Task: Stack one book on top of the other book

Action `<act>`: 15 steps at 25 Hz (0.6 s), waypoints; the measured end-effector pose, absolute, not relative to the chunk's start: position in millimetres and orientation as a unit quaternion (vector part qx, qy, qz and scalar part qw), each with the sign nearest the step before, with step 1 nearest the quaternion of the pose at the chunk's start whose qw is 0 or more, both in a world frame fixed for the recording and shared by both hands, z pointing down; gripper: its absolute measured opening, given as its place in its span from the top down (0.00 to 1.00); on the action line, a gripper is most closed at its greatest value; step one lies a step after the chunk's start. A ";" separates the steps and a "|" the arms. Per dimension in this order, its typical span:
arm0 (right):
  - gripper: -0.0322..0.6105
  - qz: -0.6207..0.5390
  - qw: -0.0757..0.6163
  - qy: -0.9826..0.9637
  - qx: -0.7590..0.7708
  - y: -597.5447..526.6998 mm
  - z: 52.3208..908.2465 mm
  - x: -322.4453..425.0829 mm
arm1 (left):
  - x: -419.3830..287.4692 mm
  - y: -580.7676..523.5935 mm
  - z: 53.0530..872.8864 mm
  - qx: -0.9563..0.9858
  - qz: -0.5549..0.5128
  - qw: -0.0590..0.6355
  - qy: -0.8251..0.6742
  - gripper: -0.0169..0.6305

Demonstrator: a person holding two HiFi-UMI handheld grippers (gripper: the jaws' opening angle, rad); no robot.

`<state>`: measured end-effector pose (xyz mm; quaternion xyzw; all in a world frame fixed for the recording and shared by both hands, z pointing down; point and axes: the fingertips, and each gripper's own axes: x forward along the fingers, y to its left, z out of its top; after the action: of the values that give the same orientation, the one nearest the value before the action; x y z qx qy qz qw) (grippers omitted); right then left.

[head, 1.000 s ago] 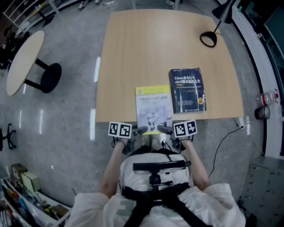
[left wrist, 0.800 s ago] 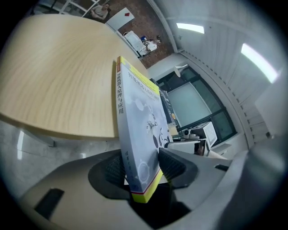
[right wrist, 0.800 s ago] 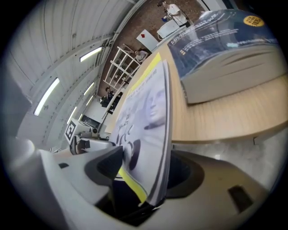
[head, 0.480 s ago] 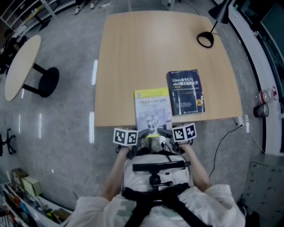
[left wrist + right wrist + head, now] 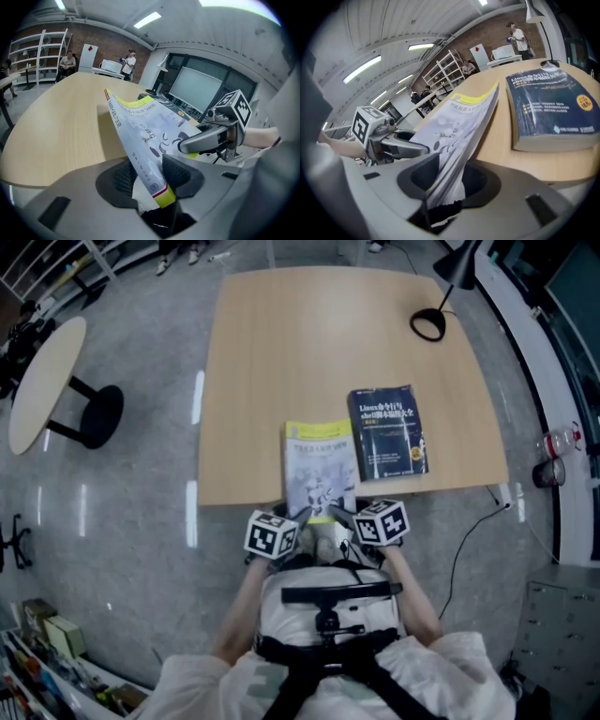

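At the lower edge of the table [image 5: 309, 343], near the middle of the head view, both grippers had the yellow book [image 5: 321, 474] by its near end. The left gripper [image 5: 302, 515] and the right gripper [image 5: 342, 514] had each just been closing, and their jaws pinched its near corners (pages sagging between them). Its far end seemed to rest on the wood, though the view was poor there. The dark blue book [image 5: 387, 432] lay flat just to its right. Lifting was in hand; next, I judged, it needed carrying rightward, level, then lowering squarely onto the blue cover.

place: open office-lab | signs: brick wall [image 5: 497, 33], shelving [image 5: 41, 49], monitor [image 5: 194, 89], desk lamp [image 5: 465, 263], tables [image 5: 309, 343]
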<state>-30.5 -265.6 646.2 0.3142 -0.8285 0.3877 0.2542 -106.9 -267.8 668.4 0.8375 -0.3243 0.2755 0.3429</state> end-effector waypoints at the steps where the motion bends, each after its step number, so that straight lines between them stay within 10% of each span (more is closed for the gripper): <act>1: 0.72 0.384 0.251 -0.832 0.313 -268.9 642.2 -31.8 | -108.9 -271.8 663.8 0.839 0.273 0.338 -0.327 0.71; 15: 0.72 0.325 0.230 -0.854 0.335 -333.5 592.1 -39.0 | -117.4 -339.4 614.0 0.859 0.227 0.285 -0.360 0.71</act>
<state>-39.0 -333.5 592.1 0.3354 -0.8536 0.3254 0.2300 -117.4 -339.4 614.0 0.8592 -0.3596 0.2267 0.2846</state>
